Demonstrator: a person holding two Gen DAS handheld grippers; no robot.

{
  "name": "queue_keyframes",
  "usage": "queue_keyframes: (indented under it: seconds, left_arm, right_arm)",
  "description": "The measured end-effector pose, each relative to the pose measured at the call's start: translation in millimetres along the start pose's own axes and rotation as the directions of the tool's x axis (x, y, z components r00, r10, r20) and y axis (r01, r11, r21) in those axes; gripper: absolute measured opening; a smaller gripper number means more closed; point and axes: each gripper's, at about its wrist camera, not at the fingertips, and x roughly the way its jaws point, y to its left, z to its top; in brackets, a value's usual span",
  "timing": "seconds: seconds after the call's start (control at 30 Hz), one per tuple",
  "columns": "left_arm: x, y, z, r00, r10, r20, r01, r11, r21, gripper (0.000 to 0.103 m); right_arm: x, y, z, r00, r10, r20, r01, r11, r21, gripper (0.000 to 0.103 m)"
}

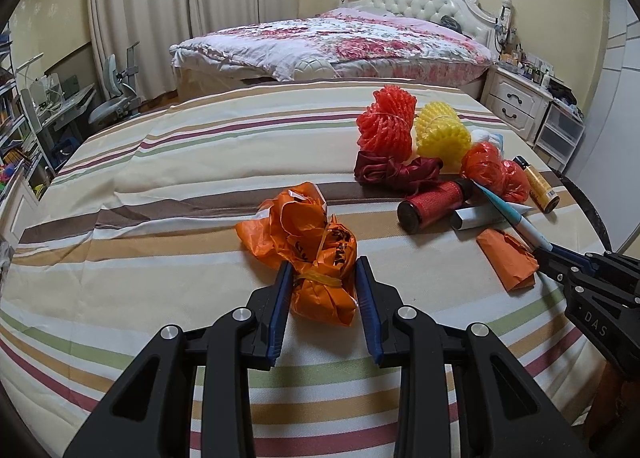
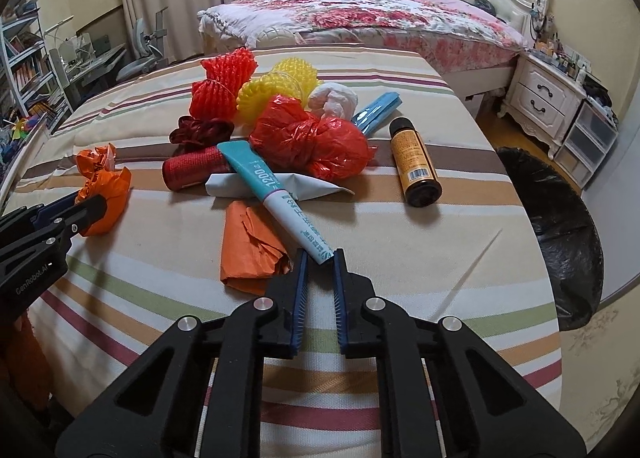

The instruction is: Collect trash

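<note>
Trash lies on a striped tablecloth (image 1: 160, 185). My left gripper (image 1: 323, 266) is shut on a knotted orange plastic bag (image 1: 308, 246), which also shows in the right wrist view (image 2: 105, 193). My right gripper (image 2: 321, 258) is shut on the cap end of a teal-and-white tube (image 2: 276, 193), which slants up from the pile; the tube also shows in the left wrist view (image 1: 516, 217). The left gripper shows at the left edge of the right wrist view (image 2: 86, 203).
The pile holds red foam net (image 2: 222, 83), yellow foam net (image 2: 280, 85), a red plastic bag (image 2: 316, 141), a dark red ribbon (image 2: 200, 131), a red roll (image 2: 192, 169), orange paper (image 2: 250, 250), white tissue (image 2: 334, 99) and an amber bottle (image 2: 414, 161). A black-lined bin (image 2: 560, 234) stands at the table's right.
</note>
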Motion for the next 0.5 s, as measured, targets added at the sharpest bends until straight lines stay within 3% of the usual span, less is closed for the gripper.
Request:
queue_keyframes:
  seconds: [0.5]
  left_arm:
    - [-8.0, 0.0, -0.6, 1.000, 0.002, 0.024, -0.002, 1.000, -0.002, 0.033]
  right_arm:
    - [-9.1, -1.4, -4.6, 0.998, 0.058, -0.010, -0.058, 0.998, 0.005, 0.006]
